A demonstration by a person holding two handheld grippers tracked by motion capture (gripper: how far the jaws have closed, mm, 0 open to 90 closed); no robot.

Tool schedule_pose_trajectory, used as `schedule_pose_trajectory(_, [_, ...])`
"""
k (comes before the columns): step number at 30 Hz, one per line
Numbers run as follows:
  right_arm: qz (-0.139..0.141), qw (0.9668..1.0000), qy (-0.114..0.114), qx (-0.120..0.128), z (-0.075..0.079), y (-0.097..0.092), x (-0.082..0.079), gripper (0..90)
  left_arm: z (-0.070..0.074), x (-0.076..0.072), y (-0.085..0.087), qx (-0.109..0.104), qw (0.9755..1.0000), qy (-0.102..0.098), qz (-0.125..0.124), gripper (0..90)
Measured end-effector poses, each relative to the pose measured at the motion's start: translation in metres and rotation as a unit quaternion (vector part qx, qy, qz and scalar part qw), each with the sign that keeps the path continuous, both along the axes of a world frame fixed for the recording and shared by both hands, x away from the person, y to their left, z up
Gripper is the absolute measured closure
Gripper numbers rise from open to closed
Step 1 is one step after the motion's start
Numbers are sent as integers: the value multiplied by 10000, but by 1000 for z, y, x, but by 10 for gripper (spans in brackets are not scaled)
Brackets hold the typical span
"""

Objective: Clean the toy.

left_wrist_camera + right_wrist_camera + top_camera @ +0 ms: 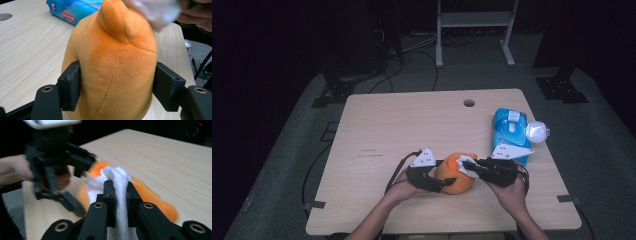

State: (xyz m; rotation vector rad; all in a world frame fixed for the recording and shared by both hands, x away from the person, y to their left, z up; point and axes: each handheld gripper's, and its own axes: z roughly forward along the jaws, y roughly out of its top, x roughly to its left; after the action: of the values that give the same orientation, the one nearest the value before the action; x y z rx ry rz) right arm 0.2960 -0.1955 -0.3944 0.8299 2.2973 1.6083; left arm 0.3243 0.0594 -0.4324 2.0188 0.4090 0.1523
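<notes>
The orange plush toy is stood near the front edge of the surface, slightly right of its middle, and is being wiped with a white wet wipe. The toy is judged light and soft: its pile gives under pressure, so a hold across the broad lower body is the safest, while the small ear-like bump at its top would only bend away. That is where it is taken now: the left gripper is closed on the toy's flanks, one black pad pressed into each side. The wipe is judged limp, damp and easily torn; it is best pinched in a bunched fold, as it is here, with the right gripper closed tight on a gathered strip and the free end laid on the toy's upper part. Because the plush can slide or squash, a firm counter-hold is called for while rubbing. Farther right and back on the surface, a blue pack of wipes lies with a crumpled white ball just beside it.
</notes>
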Motion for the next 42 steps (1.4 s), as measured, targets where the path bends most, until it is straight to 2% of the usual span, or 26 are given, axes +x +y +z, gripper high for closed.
schedule_pose_trajectory(3, [329, 9993, -132, -99, 3, 16, -8, 817, 2, -3, -6, 110, 9999, -116, -17, 318])
schedule_pose_trajectory(4, [367, 9989, -194, -226, 3, 22, -10, 817, 2, -4, -7, 145, 9998, -150, -33, 318])
schedule_pose_trajectory(5, [367, 9989, -194, -226, 3, 22, -10, 817, 2, -4, -7, 145, 9998, -150, -33, 318])
schedule_pose_trajectory(6, [329, 9982, -321, -373, 2, 25, -11, 818, 1, -2, -5, 116, 9999, -123, -10, 319])
schedule_pose_trajectory(7, [329, 9982, -321, -373, 2, 25, -11, 818, 1, -2, -5, 116, 9999, -123, -10, 320])
schedule_pose_trajectory(8, [220, 9991, -256, -270, 1, 20, -8, 818, 0, 0, -1, 46, 10000, -35, 15, 320])
schedule_pose_trajectory(9, [220, 9991, -256, -270, 1, 20, -8, 818, 0, 0, -1, 46, 10000, -35, 15, 320])
schedule_pose_trajectory(10, [97, 9995, -216, -214, -1, 13, -4, 817, -1, 2, 1, 11, 10000, 6, 38, 319])
schedule_pose_trajectory(11, [97, 9995, -216, -214, -1, 13, -4, 817, -1, 3, 3, -25, 10000, 62, 51, 319])
schedule_pose_trajectory(12, [-26, 9998, -142, -154, -4, 6, -1, 813, -2, 6, 6, -101, 9998, 165, 88, 318])
schedule_pose_trajectory(15, [-133, 9999, -32, -79, -7, -2, 2, 813, -3, 7, 7, -161, 9995, 233, 111, 317])
schedule_pose_trajectory(16, [-253, 9997, 33, -63, -10, -8, 6, 813, -3, 7, 7, -182, 9994, 253, 128, 318])
schedule_pose_trajectory(19, [-305, 9995, 94, 4, -10, -11, 7, 814, -2, 5, 4, -127, 9997, 153, 127, 318])
schedule_pose_trajectory(20, [-256, 9997, 41, -9, -7, -8, 4, 815, -1, 0, -1, 15, 10000, -79, 46, 318])
schedule_pose_trajectory(21, [-256, 9997, 41, -9, -7, -8, 4, 815, -1, 0, -1, 15, 10000, -79, 46, 319])
schedule_pose_trajectory(22, [-58, 9999, -64, 50, -2, -2, -1, 814, -1, -7, -8, 180, 9992, -335, -103, 318])
schedule_pose_trajectory(23, [-58, 9999, -64, 50, -2, -2, -1, 814, -1, -7, -8, 180, 9992, -335, -103, 318])
schedule_pose_trajectory(24, [170, 9996, -12, 224, 3, 6, -4, 813, -1, -11, -11, 262, 9984, -465, -200, 318])
schedule_pose_trajectory(25, [193, 9997, -56, 164, 5, 9, -6, 813, 0, -17, -16, 436, 9964, -668, -286, 318])
schedule_pose_trajectory(26, [176, 9998, -96, 77, 6, 12, -7, 814, 1, -17, -17, 456, 9962, -685, -284, 318])
schedule_pose_trajectory(29, [83, 9999, -77, 51, 5, 9, -4, 814, -1, -15, -14, 362, 9973, -578, -273, 320])
schedule_pose_trajectory(31, [-111, 9999, 57, 97, -1, 0, 3, 806, -2, -11, -10, 227, 9986, -421, -242, 320])
schedule_pose_trajectory(34, [-262, 9995, 174, 71, -5, -7, 9, 806, -3, -9, -7, 206, 9987, -387, -253, 320])
schedule_pose_trajectory(36, [-399, 9984, 381, 129, -13, -17, 15, 806, -4, -6, -5, 166, 9989, -338, -269, 321])
schedule_pose_trajectory(38, [-439, 9982, 407, 106, -15, -20, 16, 806, -5, -5, -4, 114, 9991, -313, -267, 321])
schedule_pose_trajectory(42, [-679, 9960, 569, 89, -24, -33, 22, 807, -7, 2, 6, -27, 9996, -120, -252, 321])
